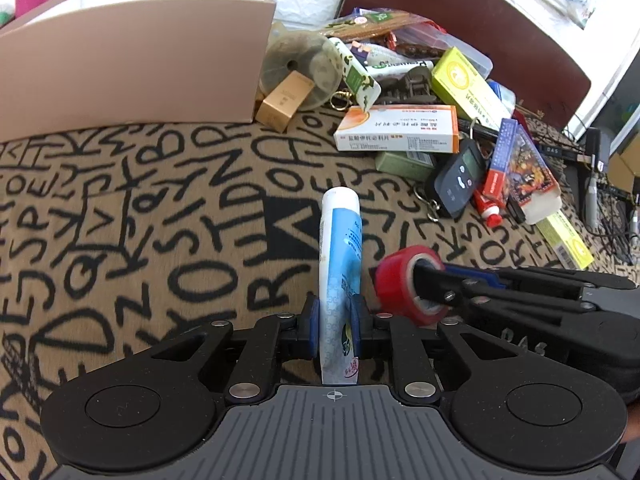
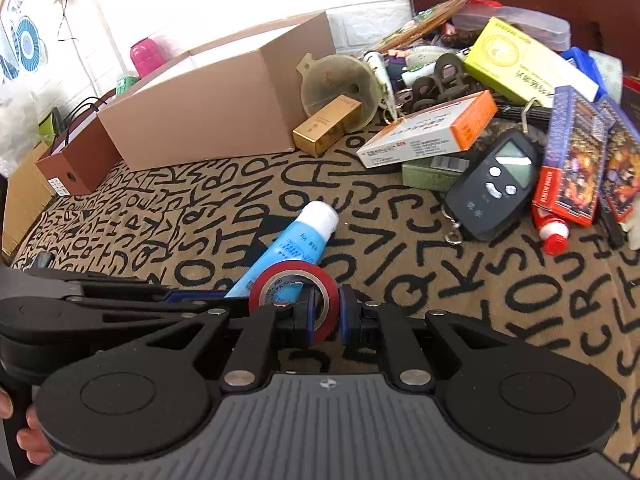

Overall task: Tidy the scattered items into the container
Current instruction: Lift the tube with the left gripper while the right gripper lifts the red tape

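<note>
Left gripper: we pinch the tube in closed fingers (cap forward).
Right gripper: our fingers clamp the tape.
Box: open, beyond.

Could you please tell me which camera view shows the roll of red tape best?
The left wrist view: the red tape shows side-on, whole, its wall pinched by the right gripper. In the right wrist view the tape is partly hidden behind the fingers.

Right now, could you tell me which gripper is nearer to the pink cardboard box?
Left. The left gripper, clamping the blue tube, sits on the side towards the pink cardboard box; the right gripper, holding the red tape roll, is on its far side.
</note>
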